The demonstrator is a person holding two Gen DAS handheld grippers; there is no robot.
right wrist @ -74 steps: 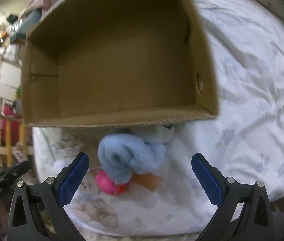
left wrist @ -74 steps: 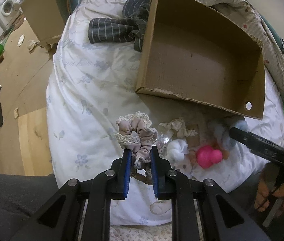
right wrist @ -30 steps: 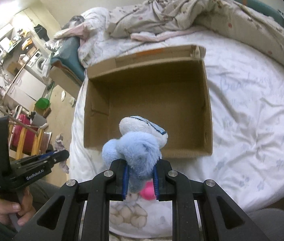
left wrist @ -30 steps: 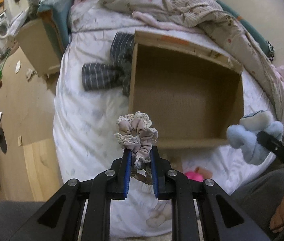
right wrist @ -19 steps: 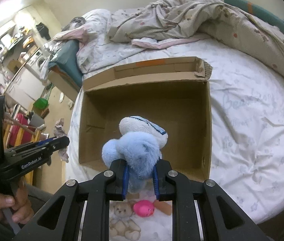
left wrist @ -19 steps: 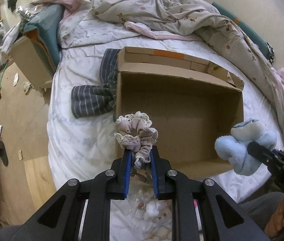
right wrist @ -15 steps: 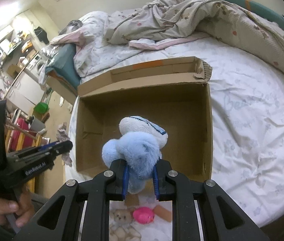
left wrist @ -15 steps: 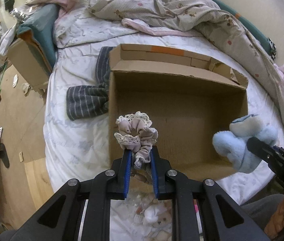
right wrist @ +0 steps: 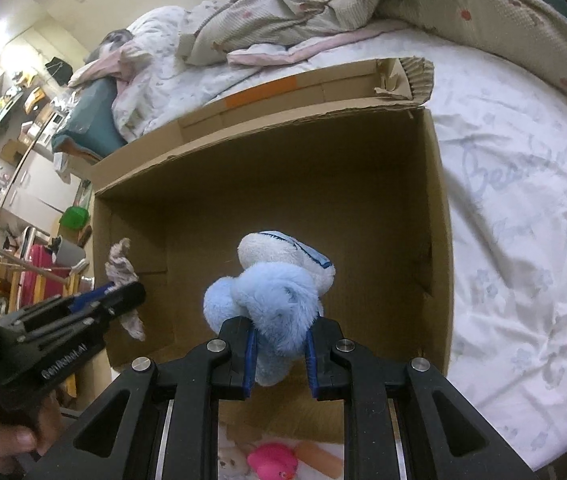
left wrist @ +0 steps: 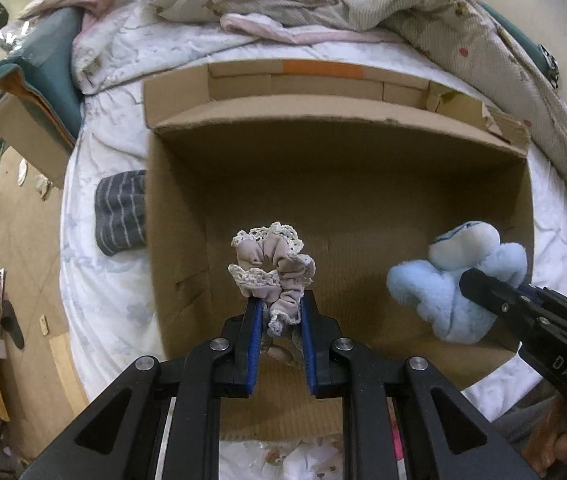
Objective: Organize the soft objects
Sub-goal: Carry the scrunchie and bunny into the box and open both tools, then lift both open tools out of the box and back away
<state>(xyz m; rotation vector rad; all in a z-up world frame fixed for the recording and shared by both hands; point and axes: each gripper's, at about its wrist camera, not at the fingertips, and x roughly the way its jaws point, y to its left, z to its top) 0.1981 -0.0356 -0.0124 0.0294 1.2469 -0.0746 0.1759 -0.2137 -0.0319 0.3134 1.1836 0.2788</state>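
Cardboard box (left wrist: 335, 184) fills most of the left wrist view now, where half a second ago it sat farther off on the bed (left wrist: 99, 280), so both hands have carried their loads forward over its open top. In this view the left gripper (left wrist: 279, 312) is pinching the lace-edged scrunchie (left wrist: 271, 256) between its blue pads, and it hangs above the left part of the box floor; the right gripper enters from the right with the blue plush toy (left wrist: 451, 280) in its grip, also above the box floor. In the right wrist view, the right gripper (right wrist: 279, 338) is pressed on the same plush toy (right wrist: 271, 296), which hangs over the middle of the box (right wrist: 439, 216), and the left gripper (right wrist: 123, 292) with the scrunchie (right wrist: 121, 268) is near the left wall. A pink toy (right wrist: 273, 462) lies outside on the bed, below the near wall. I judge that both items are ready to be dropped, and the pink toy is left for later.
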